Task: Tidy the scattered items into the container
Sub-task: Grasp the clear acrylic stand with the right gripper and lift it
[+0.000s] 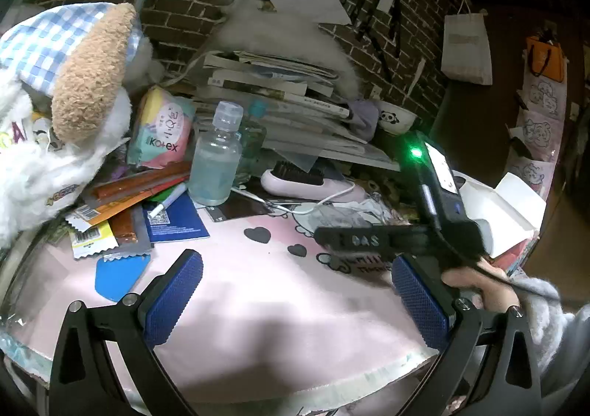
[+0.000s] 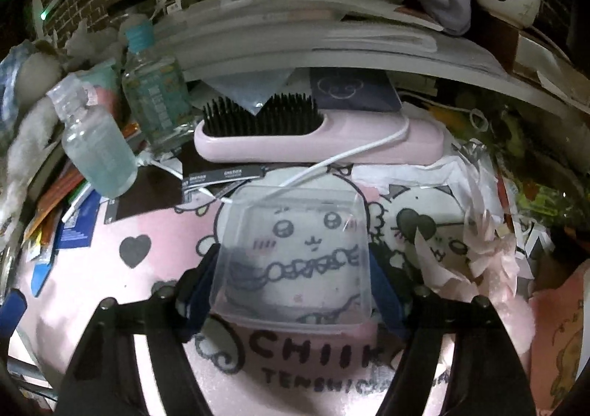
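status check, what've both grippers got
Left gripper open, empty. Right gripper shut on clear plastic container. White cable lies across its far rim.

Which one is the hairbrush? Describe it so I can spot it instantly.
Start at the tall book stack against the brick wall. Just in front of its base, on the pink cartoon mat, lies the hairbrush: a long pale-pink body with black bristles pointing up and a white cable draped over it, unlike the clear bottles on its left.

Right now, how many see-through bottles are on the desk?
2. A clear-capped bottle leans at the left, beside the snack packets. A teal-capped bottle stands right behind it, against the book pile. More could hide in the clutter.
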Motion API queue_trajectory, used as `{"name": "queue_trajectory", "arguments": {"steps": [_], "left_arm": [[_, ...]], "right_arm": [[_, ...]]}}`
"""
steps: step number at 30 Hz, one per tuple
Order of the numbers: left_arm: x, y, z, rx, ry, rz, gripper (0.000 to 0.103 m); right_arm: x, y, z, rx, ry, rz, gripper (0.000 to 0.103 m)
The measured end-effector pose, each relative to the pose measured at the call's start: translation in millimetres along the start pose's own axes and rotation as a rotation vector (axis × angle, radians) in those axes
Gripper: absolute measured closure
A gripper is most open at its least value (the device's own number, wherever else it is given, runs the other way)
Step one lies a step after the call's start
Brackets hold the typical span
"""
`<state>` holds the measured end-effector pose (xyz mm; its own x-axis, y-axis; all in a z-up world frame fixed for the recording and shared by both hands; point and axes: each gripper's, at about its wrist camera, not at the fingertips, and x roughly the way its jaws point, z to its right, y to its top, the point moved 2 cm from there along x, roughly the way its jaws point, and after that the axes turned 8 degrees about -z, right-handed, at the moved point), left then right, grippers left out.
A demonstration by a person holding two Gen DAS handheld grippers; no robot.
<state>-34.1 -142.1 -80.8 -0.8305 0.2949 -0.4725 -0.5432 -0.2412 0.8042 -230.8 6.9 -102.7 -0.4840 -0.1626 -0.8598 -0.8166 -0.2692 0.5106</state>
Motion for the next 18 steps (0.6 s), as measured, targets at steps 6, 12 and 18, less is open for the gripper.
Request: {"name": "queue_trajectory", "arguments": {"steps": [6,12,18], "left_arm": [[0,0,0,0.001,0.000,-0.001,0.000],[-1,0,3,0.004,-0.004,-0.001,0.000],[-1,0,8,0.016,-0.002,-0.006,0.000]], "right_arm": [[-22,-30,-4,-0.048,0.046,-0.017,0.031],[-41,-65,-10,-0.112,0.025,0.001,0.031],[-41,-68,-9,-0.104,0.026,0.033,0.027]]}}
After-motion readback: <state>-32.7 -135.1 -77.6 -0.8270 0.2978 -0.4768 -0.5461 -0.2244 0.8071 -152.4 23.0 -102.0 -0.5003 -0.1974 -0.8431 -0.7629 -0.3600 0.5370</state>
